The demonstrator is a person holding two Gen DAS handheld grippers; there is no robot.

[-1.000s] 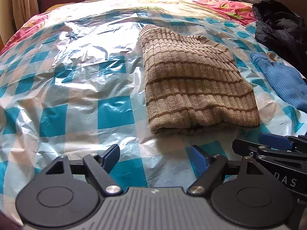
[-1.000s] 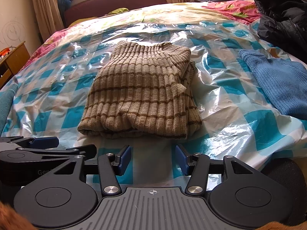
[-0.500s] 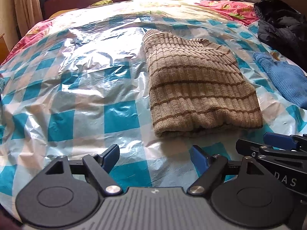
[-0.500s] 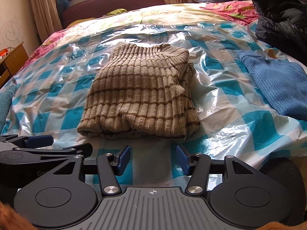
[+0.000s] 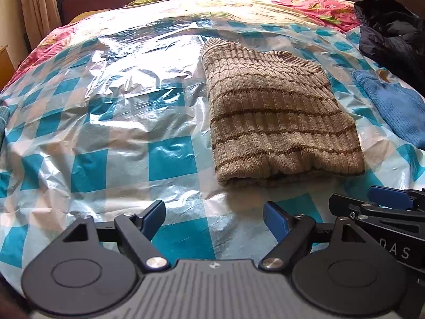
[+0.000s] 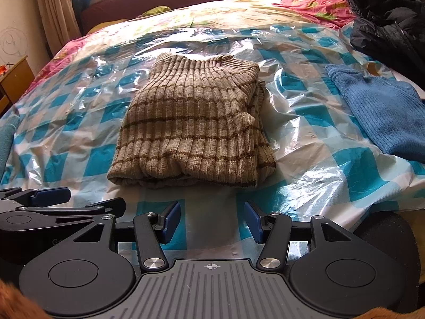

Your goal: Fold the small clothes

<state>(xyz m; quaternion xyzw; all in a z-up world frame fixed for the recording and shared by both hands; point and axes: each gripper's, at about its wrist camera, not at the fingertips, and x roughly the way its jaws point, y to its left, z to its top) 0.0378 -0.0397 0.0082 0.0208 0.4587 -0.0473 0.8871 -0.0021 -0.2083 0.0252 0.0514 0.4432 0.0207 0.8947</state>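
Crinkled checked plastic sheet [image 6: 305, 143] bears ribbed folded sweater [image 6: 194, 122]; left tongs [image 5: 213, 219], right tongs [image 6: 212, 220] gape empty

Left gripper [image 5: 214, 216] and right gripper [image 6: 212, 222] gape, side by side.

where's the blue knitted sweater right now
The blue sweater lies on the checked plastic sheet at the right of both wrist views, to the right of the folded tan striped sweater and just in front of the black jacket.
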